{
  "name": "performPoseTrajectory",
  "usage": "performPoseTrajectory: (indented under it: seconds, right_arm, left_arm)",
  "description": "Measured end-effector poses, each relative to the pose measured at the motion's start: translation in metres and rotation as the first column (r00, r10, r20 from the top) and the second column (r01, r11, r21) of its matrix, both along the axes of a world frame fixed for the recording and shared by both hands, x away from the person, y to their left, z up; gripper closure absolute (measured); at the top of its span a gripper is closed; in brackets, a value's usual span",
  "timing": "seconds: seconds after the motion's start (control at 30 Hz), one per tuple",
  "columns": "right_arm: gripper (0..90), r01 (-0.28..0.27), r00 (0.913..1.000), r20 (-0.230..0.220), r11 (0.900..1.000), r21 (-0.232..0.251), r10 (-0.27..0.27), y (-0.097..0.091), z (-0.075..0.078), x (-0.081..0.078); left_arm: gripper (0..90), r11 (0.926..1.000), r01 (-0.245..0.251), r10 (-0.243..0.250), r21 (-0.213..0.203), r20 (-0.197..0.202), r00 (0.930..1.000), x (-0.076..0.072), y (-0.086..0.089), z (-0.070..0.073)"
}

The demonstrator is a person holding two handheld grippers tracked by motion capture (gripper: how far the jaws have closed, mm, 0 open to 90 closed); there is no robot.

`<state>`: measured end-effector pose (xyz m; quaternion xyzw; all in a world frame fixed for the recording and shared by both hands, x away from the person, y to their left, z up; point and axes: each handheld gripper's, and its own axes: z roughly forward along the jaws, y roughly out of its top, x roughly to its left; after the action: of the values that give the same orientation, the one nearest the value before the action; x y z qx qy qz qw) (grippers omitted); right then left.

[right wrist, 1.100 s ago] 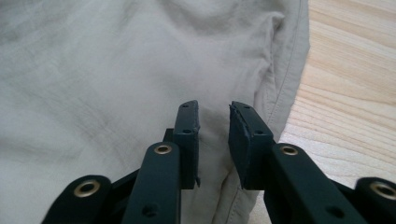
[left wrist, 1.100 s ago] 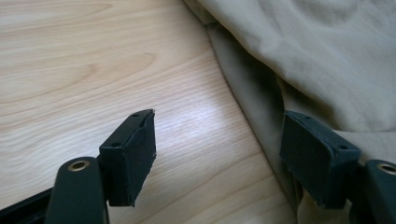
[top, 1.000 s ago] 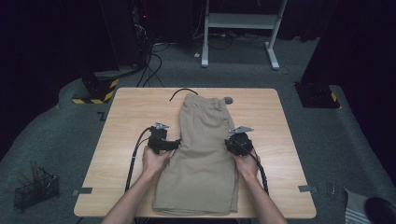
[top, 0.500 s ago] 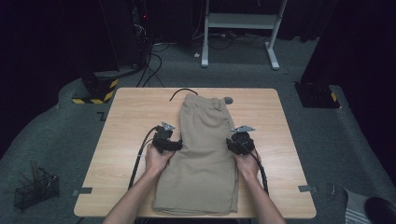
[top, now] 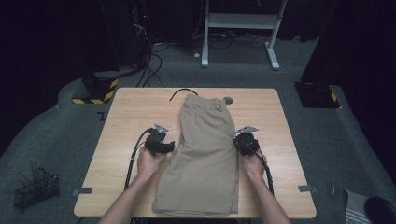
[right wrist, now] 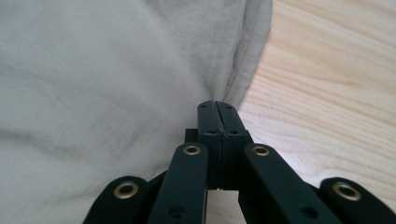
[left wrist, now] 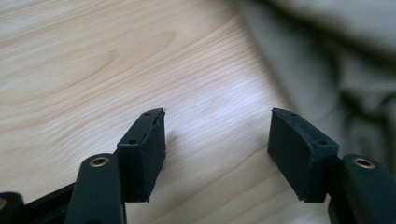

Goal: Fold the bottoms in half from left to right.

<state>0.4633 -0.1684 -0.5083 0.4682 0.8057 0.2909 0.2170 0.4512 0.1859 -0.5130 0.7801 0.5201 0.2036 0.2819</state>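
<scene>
On the wooden surface [top: 126, 116], my right gripper [right wrist: 218, 112] clenches the khaki shorts' [top: 203, 154] right edge; my left gripper [left wrist: 217, 135], closing but empty, sits just left of them.

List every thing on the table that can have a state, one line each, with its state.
shorts: folded lengthwise, lying flat on the table, waistband at the far end.
left gripper: open, jaws have just been closing, bare wood between them, beside the shorts' edge.
right gripper: shut, tips at the shorts' side seam; whether fabric is pinched cannot be told.
black cable: loose, curved by the waistband.
</scene>
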Motion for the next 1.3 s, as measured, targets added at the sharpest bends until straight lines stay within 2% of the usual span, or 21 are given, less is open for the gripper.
performPoseTrajectory:
  seconds: [0.07,0.13,0.23,0.3,0.37,0.4,0.5,0.57,0.6,0.67,0.73,0.8,0.87,0.93,1.0,1.07,1.13,1.17,1.2,1.23,1.3]
  right_arm:
    - [74.4,0.003,0.9999,-0.013,0.9999,0.011,-0.003,-0.001,-0.001,0.001]
    - [65.5,0.02,0.9996,0.018,0.9995,0.024,-0.02,0.0,0.002,-0.001]
    - [65.3,-0.005,0.9983,0.058,0.9986,0.053,0.002,0.006,0.009,-0.007]
    - [67.3,-0.042,0.9969,0.068,0.9979,0.05,0.039,0.015,0.011,-0.011]
    - [68.6,-0.076,0.9956,0.06,0.9952,0.062,0.072,0.022,0.01,-0.012]
    - [68.9,-0.086,0.9949,0.057,0.9944,0.061,0.083,0.025,0.009,-0.012]
    - [68.4,-0.103,0.9941,0.039,0.9928,0.06,0.101,0.031,0.002,-0.008]
    - [67.3,-0.104,0.9945,0.011,0.9927,0.061,0.104,0.032,-0.004,-0.005]
    - [67.2,-0.104,0.9945,0.004,0.9925,0.064,0.104,0.03,-0.007,-0.003]
    - [66.8,-0.086,0.9963,0.01,0.9948,0.054,0.086,0.024,-0.007,-0.002]
    - [66.1,-0.069,0.9975,0.015,0.9971,0.032,0.069,0.015,-0.006,0.0]
    - [63.1,-0.037,0.9991,0.018,0.9993,0.01,0.037,0.008,-0.005,0.002]
    - [61.6,-0.017,0.9998,0.01,0.9986,0.051,0.017,0.002,-0.001,-0.001]
    - [61.1,-0.054,0.9976,0.048,0.9949,0.085,0.05,0.005,0.006,-0.013]
    - [59.2,-0.096,0.9942,0.058,0.9897,0.106,0.09,0.015,0.01,-0.026]
    - [58.0,-0.134,0.9903,0.053,0.9831,0.124,0.129,0.026,0.008,-0.036]
    - [56.8,-0.149,0.9885,0.04,0.9835,0.102,0.146,0.035,0.002,-0.041]
    - [56.5,-0.155,0.9877,0.032,0.9845,0.082,0.153,0.038,-0.002,-0.041]
    - [56.6,-0.158,0.9875,0.017,0.9852,0.068,0.157,0.039,-0.006,-0.041]
    - [56.4,-0.166,0.9861,0.015,0.9836,0.07,0.165,0.037,-0.009,-0.041]
    - [55.9,-0.174,0.9846,0.025,0.9818,0.075,0.173,0.03,-0.011,-0.044]
  left_arm:
    - [37.0,0.9998,0.004,-0.004,-0.021,-0.004,1.0,-0.002,0.004,0.001]
    - [34.7,0.9958,0.018,-0.016,-0.09,0.019,0.9997,-0.004,0.004,0.005]
    - [29.6,0.982,0.061,-0.049,-0.179,0.067,0.9965,-0.004,-0.006,0.016]
    - [27.3,0.9726,0.093,-0.078,-0.213,0.077,0.9939,-0.001,-0.015,0.022]
    - [25.3,0.967,0.114,-0.097,-0.228,0.084,0.9917,0.002,-0.023,0.025]
    - [25.3,0.9667,0.119,-0.103,-0.226,0.082,0.9913,0.004,-0.027,0.024]
    - [25.6,0.9744,0.128,-0.118,-0.185,0.063,0.991,0.009,-0.037,0.019]
    - [26.8,0.9911,0.109,-0.107,-0.075,0.036,0.9936,0.013,-0.044,0.009]
    - [27.8,0.9941,0.104,-0.103,-0.03,0.011,0.9946,0.016,-0.045,0.002]
    - [26.3,0.9932,0.089,-0.09,-0.075,-0.012,0.9958,0.019,-0.038,-0.002]
    - [26.3,0.9949,0.082,-0.083,-0.06,-0.018,0.9964,0.021,-0.037,0.0]
    - [29.8,0.9969,0.075,-0.075,-0.025,0.0,0.9972,0.019,-0.038,0.004]
    - [31.8,0.9934,0.1,-0.097,-0.058,0.037,0.9945,0.013,-0.039,0.009]
    - [30.1,0.9863,0.139,-0.134,-0.089,0.057,0.9893,0.007,-0.041,0.015]
    - [28.3,0.9801,0.174,-0.168,-0.095,0.063,0.9837,0.001,-0.045,0.018]
    - [28.3,0.9816,0.182,-0.179,-0.058,0.05,0.9826,-0.003,-0.049,0.015]
    - [28.3,0.9854,0.17,-0.17,-0.009,0.019,0.9853,-0.003,-0.05,0.006]
    - [27.9,0.9862,0.165,-0.165,-0.006,0.003,0.9862,-0.003,-0.049,0.001]
    - [27.3,0.9868,0.159,-0.159,-0.027,-0.001,0.9872,-0.003,-0.045,-0.002]
    - [26.4,0.9879,0.149,-0.149,-0.042,-0.001,0.9888,-0.003,-0.042,-0.003]
    - [25.3,0.9888,0.144,-0.144,-0.04,0.0,0.9896,-0.004,-0.04,-0.003]
